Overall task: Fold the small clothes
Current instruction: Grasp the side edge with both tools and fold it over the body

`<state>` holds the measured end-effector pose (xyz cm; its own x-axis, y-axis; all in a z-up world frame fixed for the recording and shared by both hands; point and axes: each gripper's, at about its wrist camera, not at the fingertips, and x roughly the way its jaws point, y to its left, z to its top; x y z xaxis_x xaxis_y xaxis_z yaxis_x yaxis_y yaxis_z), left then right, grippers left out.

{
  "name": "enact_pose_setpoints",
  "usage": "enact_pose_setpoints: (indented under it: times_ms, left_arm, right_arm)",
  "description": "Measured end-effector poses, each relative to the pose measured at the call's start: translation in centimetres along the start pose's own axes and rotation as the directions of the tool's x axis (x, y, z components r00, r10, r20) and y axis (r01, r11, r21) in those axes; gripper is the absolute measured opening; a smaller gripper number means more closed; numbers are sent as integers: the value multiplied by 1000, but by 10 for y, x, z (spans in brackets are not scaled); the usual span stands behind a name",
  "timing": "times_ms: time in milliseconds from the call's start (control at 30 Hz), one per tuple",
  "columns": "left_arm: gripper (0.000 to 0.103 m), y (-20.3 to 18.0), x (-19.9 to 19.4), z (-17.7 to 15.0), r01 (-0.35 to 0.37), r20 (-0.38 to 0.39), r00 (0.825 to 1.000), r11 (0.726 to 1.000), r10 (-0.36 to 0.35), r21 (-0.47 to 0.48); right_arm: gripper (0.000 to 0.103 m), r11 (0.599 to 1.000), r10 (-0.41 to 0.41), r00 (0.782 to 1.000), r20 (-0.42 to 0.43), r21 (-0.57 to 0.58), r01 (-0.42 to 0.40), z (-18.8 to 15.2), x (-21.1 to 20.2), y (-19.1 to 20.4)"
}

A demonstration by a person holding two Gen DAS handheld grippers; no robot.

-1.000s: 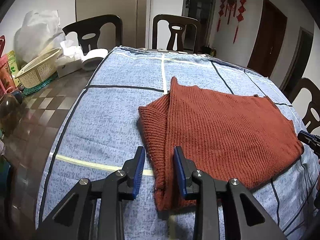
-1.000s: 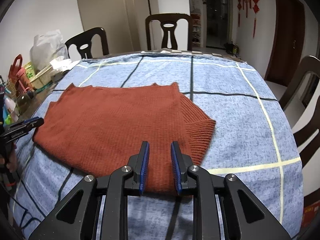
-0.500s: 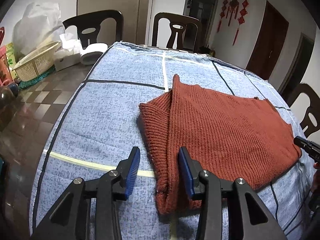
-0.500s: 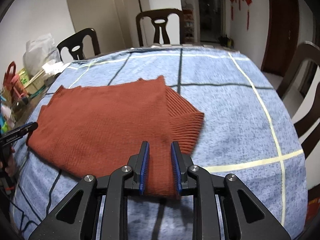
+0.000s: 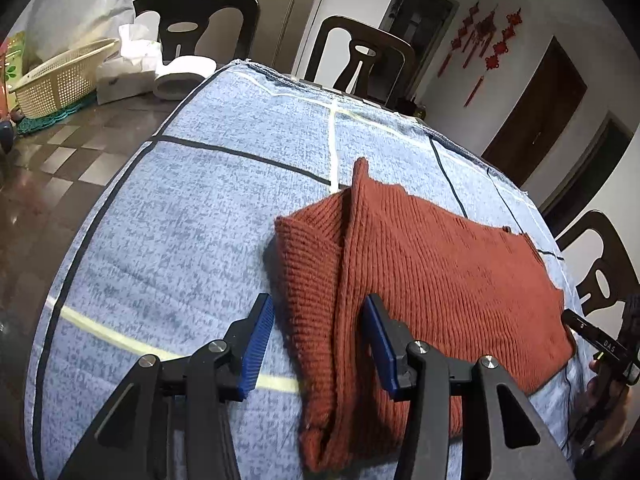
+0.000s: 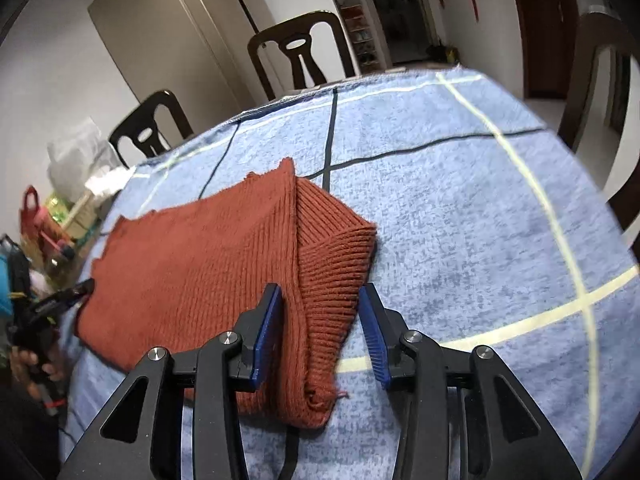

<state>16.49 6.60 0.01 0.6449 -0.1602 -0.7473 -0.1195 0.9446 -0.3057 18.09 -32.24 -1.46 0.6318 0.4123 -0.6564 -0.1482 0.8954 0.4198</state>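
Two grippers sit at opposite ends of one rust-red knitted sweater (image 5: 440, 280), which lies flat on the blue checked cloth (image 5: 180, 220) covering the table. On my left wrist feed, the left gripper (image 5: 320, 344) has its jaws opening, blue pads spread either side of the sweater's folded-in ribbed edge; the knit runs between them, but neither pad presses on it. On my right wrist feed the right gripper (image 6: 322, 334) is opening too, and the folded ribbed corner of the sweater (image 6: 240, 264) lies loose between its pads, clear of both (a stray thread pokes out at the near tip). Each camera catches the other gripper at the frame's edge, held in a hand (image 6: 30, 364) just beside the far hem. Past the cloth, on the bare dark tabletop, I see a cream plastic basket (image 5: 60, 76) and a tissue box (image 5: 120, 76). Dark wooden chairs (image 5: 360, 60) ring the table.
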Motion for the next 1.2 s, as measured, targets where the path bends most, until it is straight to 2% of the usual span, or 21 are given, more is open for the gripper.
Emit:
enact_pose_setpoints:
  times_ms: [200,300,467,500,533,600,633,733,1000,1200]
  left_arm:
    - [51,-4,4,2,65,-19,998,997,-66,-34]
    - [51,-9,1,-4,108,-30,994,994,-108,-28]
    - [49,-15,5,-3,76,-12,997,997,-76,-1]
    - [46,-17,5,-2,65,-10,998,998,-65,7]
    - [38,-19,6,-2,49,-11,999,999,-49,14]
    - [30,-20,6,-1,45,-12,999,999,-45,20]
    - [23,-21,6,0,44,-13,999,999,-44,20]
    - [16,-26,3,3,28,-11,1000,999,-27,38]
    - [14,-36,-47,24,100,47,994,993,-104,68]
    - [14,-40,-100,16,139,109,983,985,-150,101]
  right_arm:
    - [41,986,165,986,-20,19,-164,-2,-6,-1]
    - [41,989,150,988,-35,18,-149,0,-1,-1]
    - [41,991,134,990,-35,14,-134,6,8,1]
    - [41,992,130,991,-40,8,-129,6,9,3]
    - [41,992,124,991,-46,2,-124,7,9,6]
    - [20,992,123,991,-59,-1,-123,8,10,9]
    - [19,992,122,990,-63,1,-123,8,10,10]
    - [17,994,103,993,-58,-28,-104,11,3,20]
    - [16,985,128,992,-2,-121,-127,21,-55,53]
    - [16,981,131,991,15,-148,-127,-5,-93,56]
